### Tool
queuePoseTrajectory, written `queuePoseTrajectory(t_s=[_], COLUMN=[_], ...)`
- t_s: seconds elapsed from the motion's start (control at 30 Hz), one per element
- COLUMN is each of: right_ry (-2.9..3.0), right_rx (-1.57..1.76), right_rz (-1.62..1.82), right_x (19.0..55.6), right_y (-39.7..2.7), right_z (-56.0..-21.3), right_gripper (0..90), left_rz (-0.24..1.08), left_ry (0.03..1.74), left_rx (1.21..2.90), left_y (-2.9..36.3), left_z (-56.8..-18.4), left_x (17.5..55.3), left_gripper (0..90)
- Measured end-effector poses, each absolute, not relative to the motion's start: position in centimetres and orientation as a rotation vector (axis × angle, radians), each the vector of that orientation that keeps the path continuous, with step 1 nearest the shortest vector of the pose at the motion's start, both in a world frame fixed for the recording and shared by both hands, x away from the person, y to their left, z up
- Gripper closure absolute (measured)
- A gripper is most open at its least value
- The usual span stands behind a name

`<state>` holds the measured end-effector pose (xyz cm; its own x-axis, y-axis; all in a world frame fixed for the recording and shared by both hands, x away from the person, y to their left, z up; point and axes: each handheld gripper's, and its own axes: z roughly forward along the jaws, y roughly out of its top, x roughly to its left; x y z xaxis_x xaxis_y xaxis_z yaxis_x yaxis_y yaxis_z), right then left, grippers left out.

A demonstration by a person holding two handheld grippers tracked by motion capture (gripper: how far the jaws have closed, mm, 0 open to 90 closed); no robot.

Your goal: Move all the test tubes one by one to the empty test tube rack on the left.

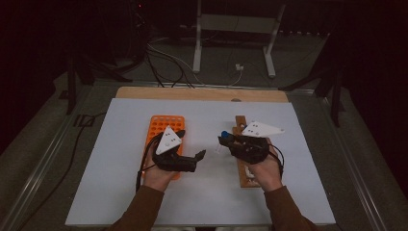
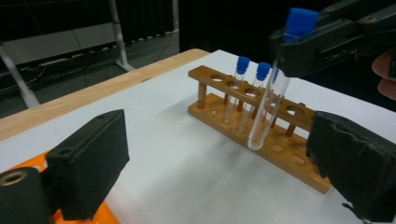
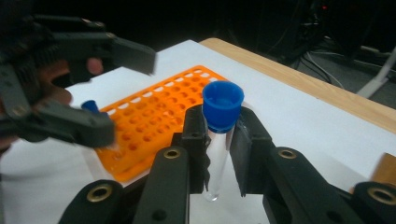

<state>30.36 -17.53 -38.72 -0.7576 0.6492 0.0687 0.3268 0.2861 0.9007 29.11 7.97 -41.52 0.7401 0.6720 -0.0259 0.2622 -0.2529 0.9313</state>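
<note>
My right gripper (image 1: 222, 140) is shut on a clear test tube with a blue cap (image 3: 222, 107), gripped just below the cap and hanging above the white sheet. The tube (image 2: 268, 112) hangs upright in front of a wooden rack (image 2: 280, 151), which holds two more blue-capped tubes (image 2: 239, 86). My left gripper (image 2: 219, 163) stands open with nothing between its jaws and faces the held tube from the left. Under that hand lies an orange rack (image 1: 163, 124) with many holes. Another blue cap (image 3: 89, 106) shows at the orange rack's (image 3: 159, 116) near end.
A white sheet (image 1: 120, 183) covers a wooden board (image 1: 202, 94) on the table. The wooden rack (image 1: 239, 120) lies partly under my right hand. Beyond the table, cables and a white stand (image 1: 231, 29) occupy the dark floor.
</note>
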Motion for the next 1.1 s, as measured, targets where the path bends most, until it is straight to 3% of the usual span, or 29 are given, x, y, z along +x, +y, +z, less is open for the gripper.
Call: queuePoseTrajectory(t_s=[0.4,0.6,0.83,1.03,1.1], right_ry=[2.294,2.314,2.328,2.336,2.331], right_rx=[0.853,0.836,0.828,0.827,0.830], right_rz=[1.509,1.513,1.520,1.526,1.534], right_x=[29.9,29.8,29.7,29.7,29.8], right_y=[-15.9,-15.4,-15.1,-15.1,-15.3], right_z=[-38.4,-38.4,-38.5,-38.5,-38.5], right_gripper=[77.0,77.0,77.1,76.3,68.9], left_rz=[0.472,0.439,0.426,0.414,0.414], left_ry=[0.677,0.650,0.618,0.611,0.614], left_rx=[1.885,1.901,1.911,1.915,1.920], left_y=[5.3,4.9,4.8,4.9,4.9], left_z=[-41.8,-42.1,-42.1,-42.1,-42.2], left_x=[28.9,28.9,28.8,28.8,28.9], left_gripper=[24.0,53.4,75.5,77.7,77.7])
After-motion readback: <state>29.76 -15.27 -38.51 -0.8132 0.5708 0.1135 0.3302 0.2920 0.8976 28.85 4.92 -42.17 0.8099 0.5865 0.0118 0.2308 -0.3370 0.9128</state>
